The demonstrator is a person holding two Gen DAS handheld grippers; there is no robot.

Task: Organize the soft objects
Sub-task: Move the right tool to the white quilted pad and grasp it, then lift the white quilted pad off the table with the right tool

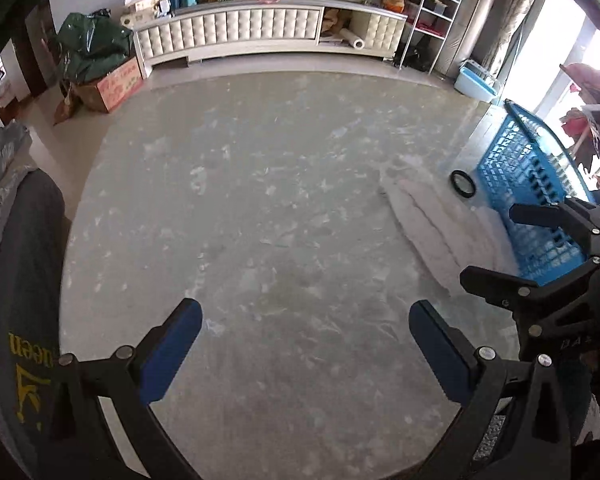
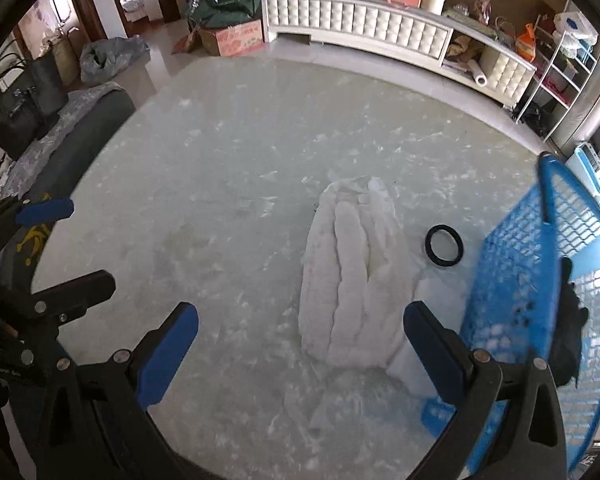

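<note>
A white fluffy folded cloth [image 2: 352, 272] lies on the round pale marble table [image 2: 220, 152], next to a blue plastic basket [image 2: 540, 280] at the table's right side. A dark cloth [image 2: 568, 328] lies inside the basket. My right gripper [image 2: 300, 344] is open and empty, hovering just in front of the white cloth. My left gripper [image 1: 306, 344] is open and empty over the bare middle of the table. In the left wrist view the cloth [image 1: 432, 224] and basket [image 1: 528, 196] lie to the right, with the right gripper [image 1: 500, 244] beside them.
A black rubber ring [image 2: 444, 246] lies on the table between cloth and basket. A dark grey chair back [image 1: 24, 280] stands at the table's left. A long white cabinet [image 1: 260, 32] and a wire shelf [image 1: 432, 16] stand beyond.
</note>
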